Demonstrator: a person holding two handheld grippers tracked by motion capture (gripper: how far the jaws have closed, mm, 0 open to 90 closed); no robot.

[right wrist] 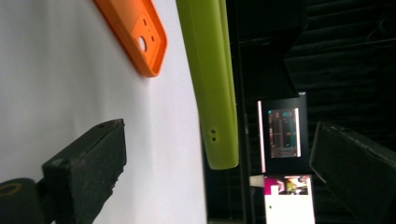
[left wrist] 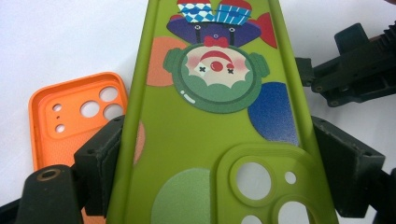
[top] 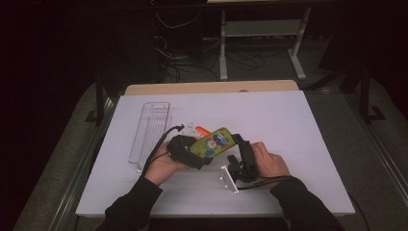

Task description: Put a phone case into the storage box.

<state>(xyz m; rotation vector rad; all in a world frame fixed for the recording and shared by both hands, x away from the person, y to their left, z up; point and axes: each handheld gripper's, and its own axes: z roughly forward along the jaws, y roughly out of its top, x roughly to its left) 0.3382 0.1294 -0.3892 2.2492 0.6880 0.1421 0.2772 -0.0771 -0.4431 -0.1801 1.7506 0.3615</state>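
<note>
A green phone case (top: 214,141) printed with a clown picture is held just above the white table. My left gripper (top: 192,153) is shut on it, its jaws pressing on the case's two long sides near the camera cutout (left wrist: 254,179). An orange phone case (top: 203,130) lies flat on the table behind it, seen in the left gripper view as an open shell (left wrist: 74,121). My right gripper (top: 239,153) is open at the case's far end. In the right gripper view the green case's end (right wrist: 219,140) hangs between the two jaws, touching neither.
A clear plastic tray (top: 151,129) lies at the left of the white table (top: 288,125). Beyond the table's far edge stand a desk frame and cables on a dark floor. A lit screen (right wrist: 280,130) shows in the dark background.
</note>
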